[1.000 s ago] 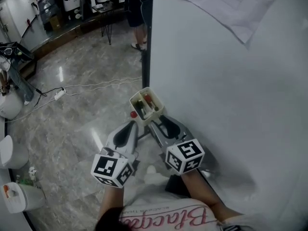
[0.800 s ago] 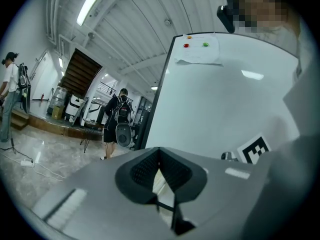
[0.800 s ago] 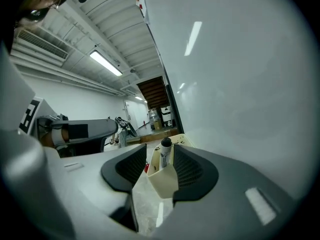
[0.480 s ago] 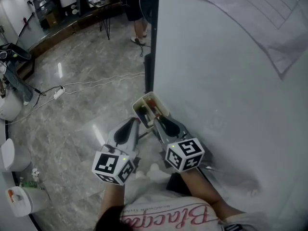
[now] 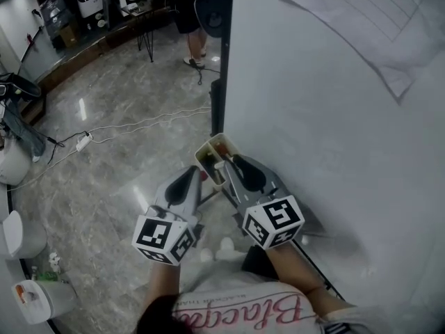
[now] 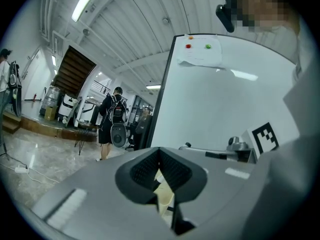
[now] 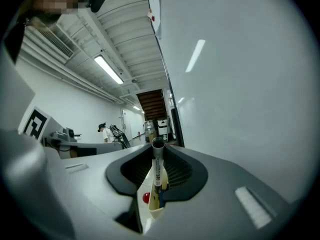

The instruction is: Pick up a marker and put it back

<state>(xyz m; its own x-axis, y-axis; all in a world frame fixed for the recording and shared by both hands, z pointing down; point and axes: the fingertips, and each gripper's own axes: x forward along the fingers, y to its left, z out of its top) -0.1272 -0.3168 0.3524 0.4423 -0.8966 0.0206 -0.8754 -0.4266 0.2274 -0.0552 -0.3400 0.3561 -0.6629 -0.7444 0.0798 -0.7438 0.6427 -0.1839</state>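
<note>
A beige marker holder (image 5: 208, 156) hangs at the whiteboard's lower left corner. My right gripper (image 5: 230, 163) reaches into it from the near side. In the right gripper view a grey marker with a dark cap (image 7: 158, 168) stands upright between the jaws of the right gripper (image 7: 158, 153); the jaws are closing and the pads touch its sides. Below it are the holder's wall (image 7: 149, 206) and a red cap (image 7: 145, 198). My left gripper (image 5: 190, 178) hovers left of the holder, jaws together, holding nothing. The holder (image 6: 163, 195) shows through the left gripper (image 6: 160, 160).
The whiteboard (image 5: 334, 131) fills the right side, with a paper sheet (image 5: 348, 19) pinned at its top. A white cable (image 5: 125, 126) crosses the marble floor. A person (image 5: 189, 19) stands far behind. White bins (image 5: 19, 236) sit at the left edge.
My right gripper has moved forward into the holder and its jaws have closed in on the marker. The left gripper has stayed beside the holder.
</note>
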